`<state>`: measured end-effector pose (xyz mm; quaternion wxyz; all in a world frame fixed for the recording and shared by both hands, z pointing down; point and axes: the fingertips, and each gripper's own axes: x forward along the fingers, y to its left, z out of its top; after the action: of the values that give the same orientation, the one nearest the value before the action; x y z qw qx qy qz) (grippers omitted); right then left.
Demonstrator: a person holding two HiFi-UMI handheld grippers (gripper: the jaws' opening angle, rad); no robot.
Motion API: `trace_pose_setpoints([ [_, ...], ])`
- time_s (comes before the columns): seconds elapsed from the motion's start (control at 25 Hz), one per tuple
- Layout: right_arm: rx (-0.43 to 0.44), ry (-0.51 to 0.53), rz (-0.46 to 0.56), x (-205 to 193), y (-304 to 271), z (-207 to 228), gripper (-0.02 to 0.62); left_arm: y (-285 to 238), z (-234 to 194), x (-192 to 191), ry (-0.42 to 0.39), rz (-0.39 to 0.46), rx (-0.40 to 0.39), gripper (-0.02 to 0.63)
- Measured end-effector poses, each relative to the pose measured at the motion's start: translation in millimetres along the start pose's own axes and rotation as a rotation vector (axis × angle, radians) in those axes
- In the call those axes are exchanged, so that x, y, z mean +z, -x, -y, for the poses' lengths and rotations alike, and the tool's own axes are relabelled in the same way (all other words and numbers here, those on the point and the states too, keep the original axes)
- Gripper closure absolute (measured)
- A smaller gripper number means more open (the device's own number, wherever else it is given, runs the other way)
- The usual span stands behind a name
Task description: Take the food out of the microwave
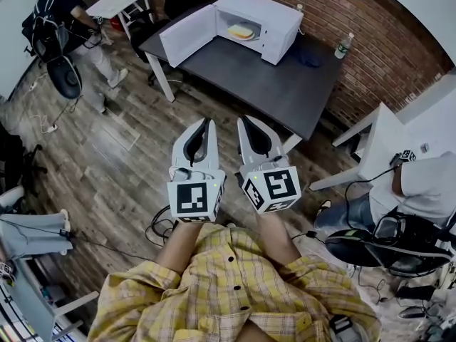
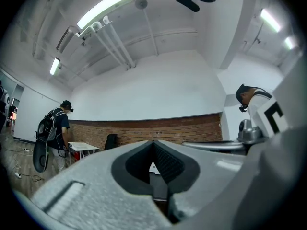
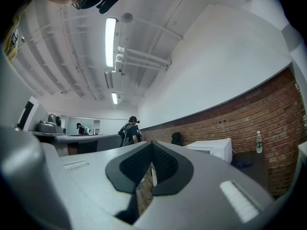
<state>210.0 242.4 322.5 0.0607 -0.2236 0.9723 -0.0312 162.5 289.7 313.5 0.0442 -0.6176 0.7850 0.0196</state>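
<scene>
Most of the head view is wooden floor [image 1: 107, 155], and a wide stretch of it lies between the person and the dark table [image 1: 285, 84] that stands against the brick wall [image 1: 399, 48]. On the far part of that table sits a white microwave [image 1: 281, 20]. Its door [image 1: 187, 35] is swung fully open to the left, so the opening step looks done, or was never needed.

Lower in the view, close to the person's body, are the two tools. The left hand-held gripper [image 1: 209, 122] has its jaws pressed together with nothing between them. The right hand-held gripper [image 1: 242, 120] looks the same: tips meeting and nothing held. Both point roughly level toward the table but remain well apart from it, so neither touches anything.

Beside the microwave on the right lies a crumpled blue cloth [image 1: 310, 54], and a water bottle [image 1: 344, 45] stands near the table's far right corner.

Smallest is the task's thing. The food [image 1: 242, 30], a yellow slab on a pale plate, sits inside the microwave on its floor, in plain sight through the opening.

By my reading the task has barely begun. The way in is clear, but the food has not been reached. What remains is to close the distance, spread a pair of jaws, grip the plate's rim, draw it out level and set it on the bare table in front.
</scene>
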Motion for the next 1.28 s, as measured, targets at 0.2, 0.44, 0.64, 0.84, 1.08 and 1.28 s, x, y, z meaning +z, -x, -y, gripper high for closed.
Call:
trace_pose_setpoints([
  [0.2,-0.006,0.015,-0.007,-8,-45,20,0.592,-43,-24,-11,0.013,0.008,0.0,0.606],
  [0.44,-0.024,0.012,-0.002,-16,-123,37,0.592,-107,-72,-21,0.012,0.0,-0.018,0.606],
  [0.64,-0.061,0.017,0.008,-15,-194,57,0.592,-169,-118,-23,0.021,-0.001,-0.045,0.606],
  [0.84,-0.112,0.022,0.006,-11,-270,77,0.592,-236,-161,-23,0.021,-0.014,-0.101,0.606],
  [1.08,-0.161,0.025,0.005,-10,-344,90,0.592,-295,-206,-24,0.048,-0.008,-0.158,0.606],
  [1.28,-0.179,0.036,-0.013,-12,-395,90,0.592,-328,-241,-24,0.057,-0.025,-0.188,0.606],
])
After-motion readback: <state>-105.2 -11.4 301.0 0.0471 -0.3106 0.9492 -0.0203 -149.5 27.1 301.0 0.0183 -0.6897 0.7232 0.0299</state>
